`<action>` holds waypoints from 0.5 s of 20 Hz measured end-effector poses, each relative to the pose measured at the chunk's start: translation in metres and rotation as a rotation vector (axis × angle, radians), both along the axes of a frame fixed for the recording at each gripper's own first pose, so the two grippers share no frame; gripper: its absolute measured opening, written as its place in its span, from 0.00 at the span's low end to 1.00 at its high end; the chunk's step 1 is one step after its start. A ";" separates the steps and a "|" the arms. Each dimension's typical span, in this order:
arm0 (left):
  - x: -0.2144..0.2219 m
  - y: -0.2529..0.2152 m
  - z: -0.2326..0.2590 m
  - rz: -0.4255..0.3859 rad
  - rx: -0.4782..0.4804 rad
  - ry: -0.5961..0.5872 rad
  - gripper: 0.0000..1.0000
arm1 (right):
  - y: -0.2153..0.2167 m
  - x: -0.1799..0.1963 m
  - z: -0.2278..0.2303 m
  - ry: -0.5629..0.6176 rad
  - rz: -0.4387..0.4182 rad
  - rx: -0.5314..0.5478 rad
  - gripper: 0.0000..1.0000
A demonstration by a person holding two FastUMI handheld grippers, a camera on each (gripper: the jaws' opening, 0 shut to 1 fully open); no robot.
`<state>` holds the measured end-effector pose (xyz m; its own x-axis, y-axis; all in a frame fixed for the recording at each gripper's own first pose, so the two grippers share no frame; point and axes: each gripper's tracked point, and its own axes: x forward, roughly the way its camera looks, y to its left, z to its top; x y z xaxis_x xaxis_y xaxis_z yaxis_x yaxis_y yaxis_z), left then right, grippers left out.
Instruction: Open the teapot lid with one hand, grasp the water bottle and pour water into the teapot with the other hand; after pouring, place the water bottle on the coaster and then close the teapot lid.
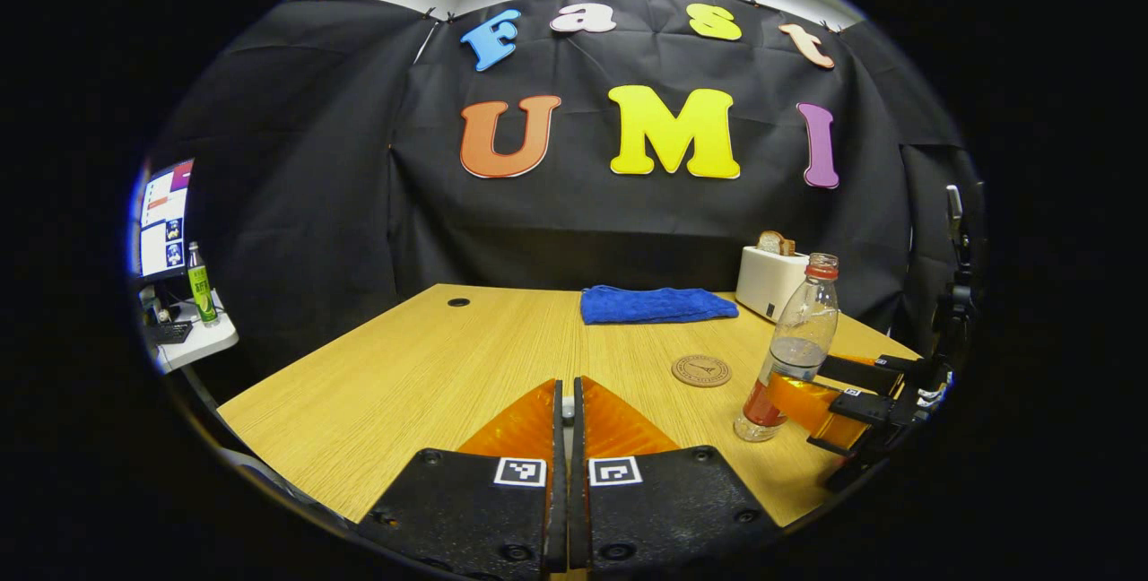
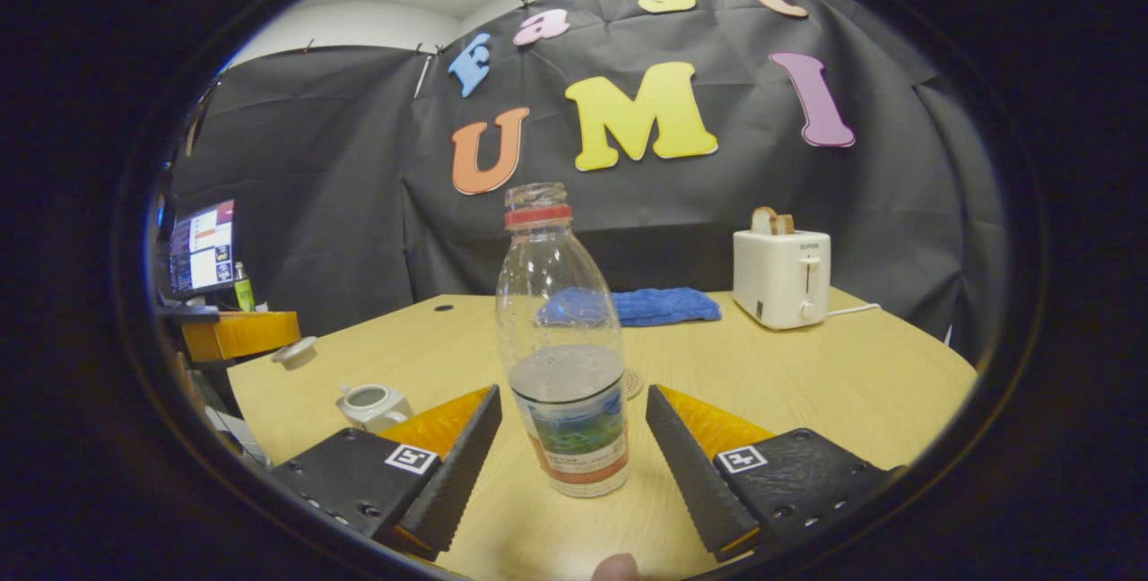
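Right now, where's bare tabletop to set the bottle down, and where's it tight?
Free: the wide strip of table left of the blue towel and coaster. Also the corner in front of the toaster. The coaster itself is bare. Crowded: around the bottle, between the right gripper's open fingers, and near the teapot.
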<state>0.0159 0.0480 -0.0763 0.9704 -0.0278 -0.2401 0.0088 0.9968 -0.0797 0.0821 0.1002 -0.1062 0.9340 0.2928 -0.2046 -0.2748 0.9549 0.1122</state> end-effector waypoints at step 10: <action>-0.001 0.014 0.000 -0.012 0.000 -0.015 0.04 | 0.004 0.002 0.008 -0.036 -0.018 -0.185 0.71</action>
